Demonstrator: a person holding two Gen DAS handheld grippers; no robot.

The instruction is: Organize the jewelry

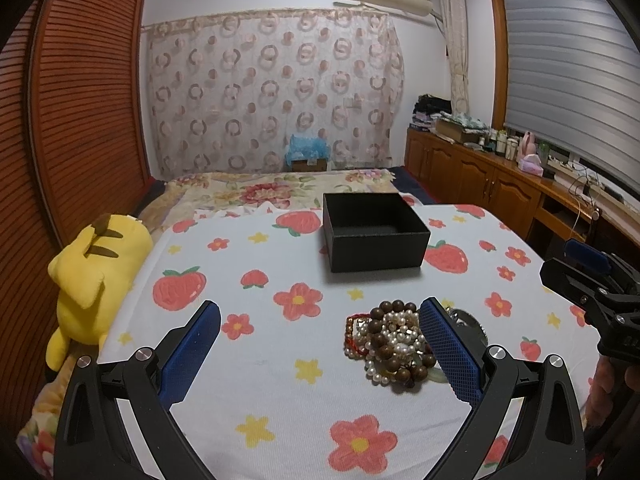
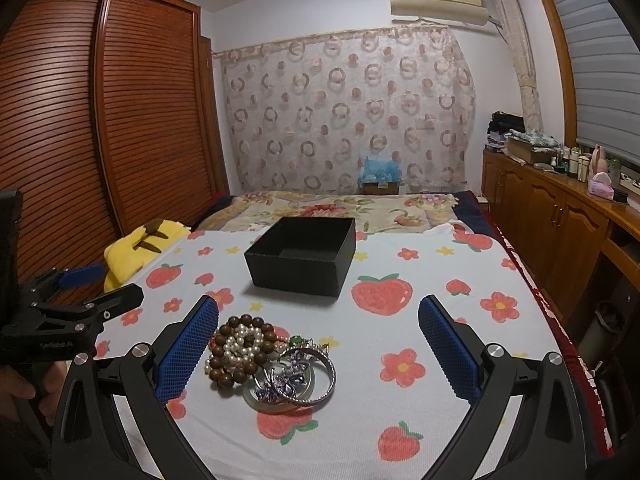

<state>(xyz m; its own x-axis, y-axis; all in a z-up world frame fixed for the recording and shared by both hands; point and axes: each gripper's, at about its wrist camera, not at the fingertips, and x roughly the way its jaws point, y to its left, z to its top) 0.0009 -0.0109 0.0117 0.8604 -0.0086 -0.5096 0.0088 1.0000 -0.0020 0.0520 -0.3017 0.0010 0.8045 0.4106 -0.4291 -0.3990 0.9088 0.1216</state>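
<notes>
Both tongs wide open, holding nothing. Left gripper (image 1: pixel 320 344) hovers low over the bed, its right finger just beside the jewelry pile (image 1: pixel 394 346). Right gripper (image 2: pixel 319 342) comes in from the other side, left finger next to the wooden bead bracelet (image 2: pixel 240 350); silver bangle (image 2: pixel 310 376) and ring sit between its fingers. The pile lies toward the near edge of the strawberry sheet (image 2: pixel 420 408); the empty black box (image 2: pixel 304 256) sits mid-sheet, well beyond the pile, open top up, likely the drop target. Yellow plush (image 1: pixel 94 268) at the left edge, clear of the work. Nothing sorted yet, I'd say.
</notes>
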